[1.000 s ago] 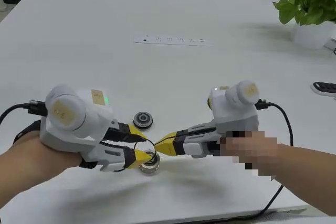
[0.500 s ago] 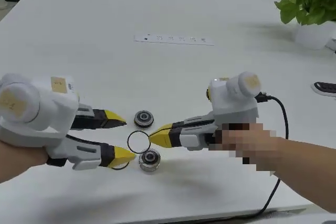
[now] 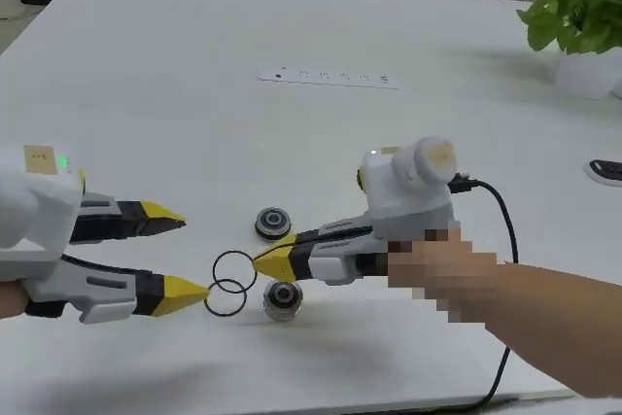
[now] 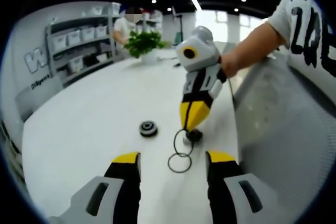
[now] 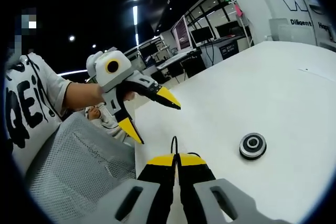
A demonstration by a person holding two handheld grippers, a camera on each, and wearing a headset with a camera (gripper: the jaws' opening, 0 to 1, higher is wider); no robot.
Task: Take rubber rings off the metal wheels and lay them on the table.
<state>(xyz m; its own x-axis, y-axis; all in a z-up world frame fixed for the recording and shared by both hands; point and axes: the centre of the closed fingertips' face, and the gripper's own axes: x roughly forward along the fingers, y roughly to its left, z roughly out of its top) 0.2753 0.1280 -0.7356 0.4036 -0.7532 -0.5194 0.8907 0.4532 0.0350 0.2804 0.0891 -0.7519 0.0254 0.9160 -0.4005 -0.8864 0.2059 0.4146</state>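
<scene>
Left gripper (image 3: 194, 255), jaws spread, has drawn back from the wheel (image 3: 282, 298); right gripper (image 3: 259, 261) pinches the freed rubber ring (image 3: 219, 259).

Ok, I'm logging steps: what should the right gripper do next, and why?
Probably lower the right gripper and open it: its shut jaws pinch a rubber ring low by the table, next to a second ring already lying there, so this one seems ready to lay down.

On the table (image 3: 194, 94): near metal wheel (image 3: 282, 299) just before far metal wheel (image 3: 273, 224). Left of it, flat rubber ring (image 3: 225, 315); just behind, second rubber ring (image 3: 234, 253) at right gripper (image 3: 260, 262) tip. Power strip (image 3: 328, 77) far behind.
</scene>
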